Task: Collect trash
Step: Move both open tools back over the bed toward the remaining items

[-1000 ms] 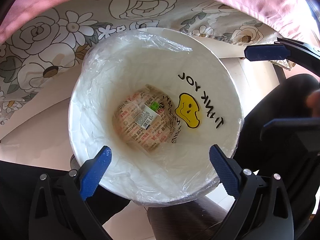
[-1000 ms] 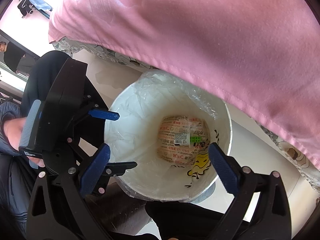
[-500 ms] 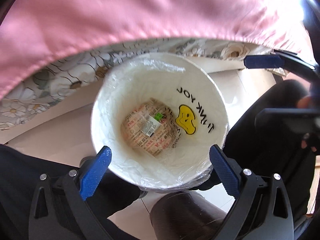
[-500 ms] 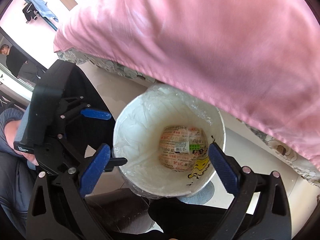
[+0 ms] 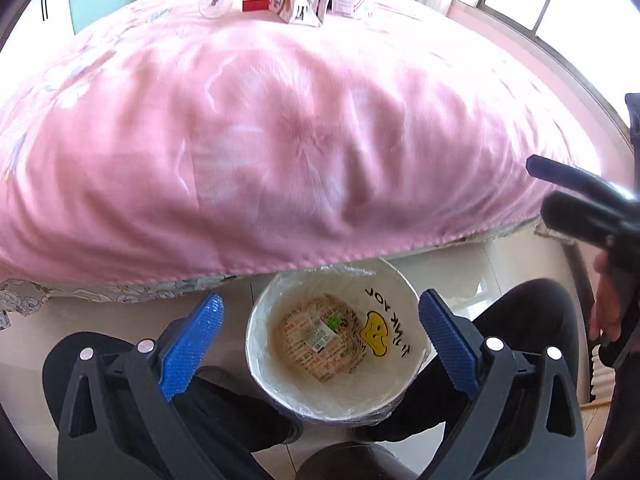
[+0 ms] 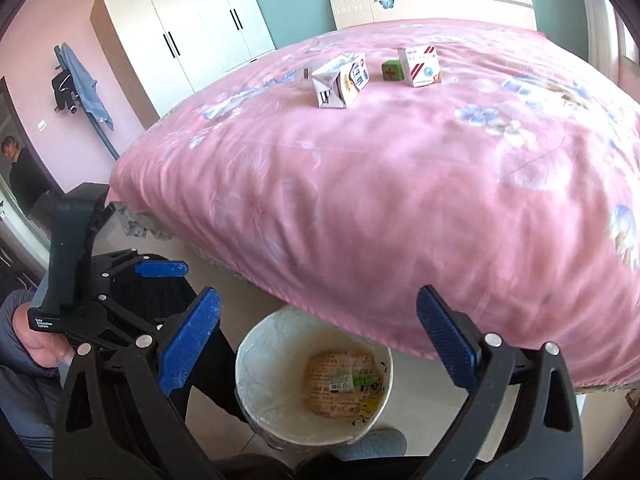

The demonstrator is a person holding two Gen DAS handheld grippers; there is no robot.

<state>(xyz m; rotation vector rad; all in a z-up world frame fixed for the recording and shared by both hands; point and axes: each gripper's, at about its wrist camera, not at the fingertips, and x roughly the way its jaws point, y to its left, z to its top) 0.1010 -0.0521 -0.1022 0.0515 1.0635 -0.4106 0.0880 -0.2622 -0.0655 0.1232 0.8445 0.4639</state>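
Left wrist view is now rising from the bin (image 5: 332,400) toward the bed's cartons (image 5: 300,4), both the left gripper (image 5: 320,344) and right gripper (image 6: 318,344) spreading empty, so the person is seeking more trash.

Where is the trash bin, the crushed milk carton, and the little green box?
trash bin (image 6: 256,376), right wrist view, inner wall.
crushed milk carton (image 6: 341,80), right wrist view, front face.
little green box (image 6: 391,70), right wrist view, front face.
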